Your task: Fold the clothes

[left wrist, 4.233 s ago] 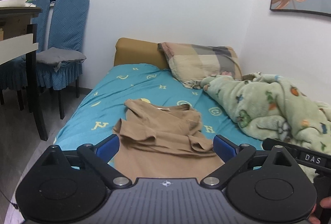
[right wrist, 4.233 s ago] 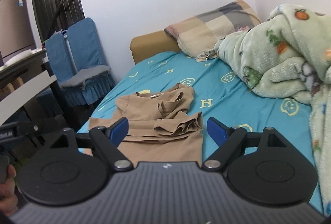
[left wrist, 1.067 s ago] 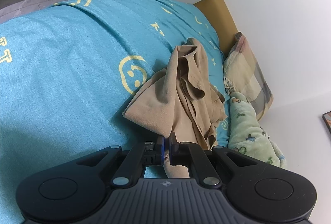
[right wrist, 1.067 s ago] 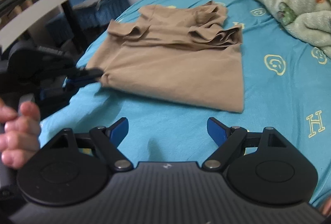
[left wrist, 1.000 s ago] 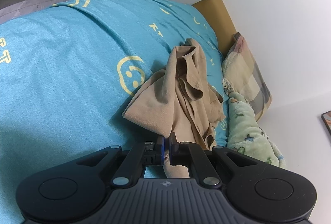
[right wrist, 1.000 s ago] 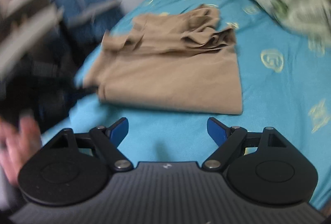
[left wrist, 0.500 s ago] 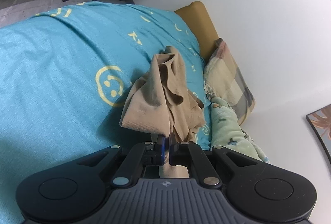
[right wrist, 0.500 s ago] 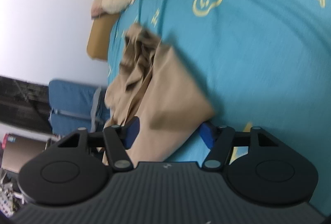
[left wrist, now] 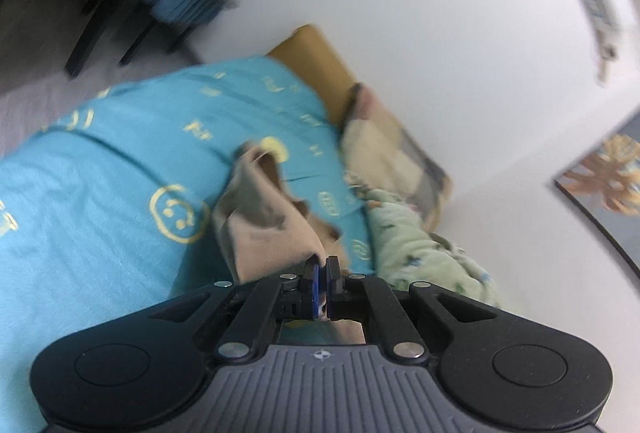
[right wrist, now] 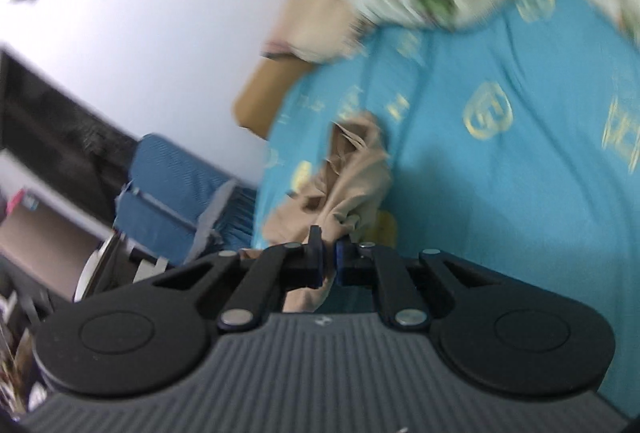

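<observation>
A tan shirt (left wrist: pixel 264 229) hangs bunched over the turquoise bed sheet (left wrist: pixel 100 193), lifted at its near hem. My left gripper (left wrist: pixel 322 273) is shut on one corner of the hem, with cloth caught between its blue pads. In the right wrist view the same tan shirt (right wrist: pixel 352 177) trails away from my right gripper (right wrist: pixel 329 257), which is shut on the other hem corner. Both views are tilted and blurred. The far end of the shirt still lies on the sheet (right wrist: pixel 520 173).
A checked pillow (left wrist: pixel 396 161) and a green fleece blanket (left wrist: pixel 416 245) lie at the bed's head and far side. Blue-covered chairs (right wrist: pixel 180 185) and a dark table stand beside the bed. A framed leaf picture (left wrist: pixel 604 185) hangs on the white wall.
My right gripper went from wide open in front of the flat shirt to shut on its hem. Both grippers have risen, and the shirt has come up off the sheet.
</observation>
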Motion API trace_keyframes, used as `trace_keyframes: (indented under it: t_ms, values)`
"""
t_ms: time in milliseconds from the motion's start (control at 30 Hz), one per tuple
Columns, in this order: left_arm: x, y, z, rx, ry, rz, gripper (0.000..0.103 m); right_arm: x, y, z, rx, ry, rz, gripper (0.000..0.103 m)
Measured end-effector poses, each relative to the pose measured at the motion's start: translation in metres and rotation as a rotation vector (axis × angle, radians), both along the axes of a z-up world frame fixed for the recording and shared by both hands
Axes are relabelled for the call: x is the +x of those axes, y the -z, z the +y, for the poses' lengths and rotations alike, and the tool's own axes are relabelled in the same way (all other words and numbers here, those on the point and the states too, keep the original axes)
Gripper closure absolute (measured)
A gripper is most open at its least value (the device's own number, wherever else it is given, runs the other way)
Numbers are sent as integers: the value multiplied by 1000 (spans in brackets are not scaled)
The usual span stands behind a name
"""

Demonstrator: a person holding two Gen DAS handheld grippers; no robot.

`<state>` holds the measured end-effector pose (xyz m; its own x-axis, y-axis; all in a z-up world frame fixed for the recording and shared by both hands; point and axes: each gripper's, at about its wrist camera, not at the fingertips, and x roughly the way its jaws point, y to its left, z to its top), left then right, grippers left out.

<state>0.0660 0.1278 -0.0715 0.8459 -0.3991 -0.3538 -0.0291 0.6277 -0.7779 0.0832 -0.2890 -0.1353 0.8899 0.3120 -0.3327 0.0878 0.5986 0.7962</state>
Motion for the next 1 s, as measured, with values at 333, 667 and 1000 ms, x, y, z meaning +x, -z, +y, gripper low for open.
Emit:
trace_keyframes:
  t_ms: [333,667,1000]
  values:
    - [-139,-39,-8,-11,69,-111,100,-152,-42,-15,-26,34,-133,94]
    - [-39,-51,-20,47,45,-6,100,-74,-60,-15,-47,33,-1,94]
    - [110,16,-45,180,93,106,100,61,-1,-24,-113,-21,153,92]
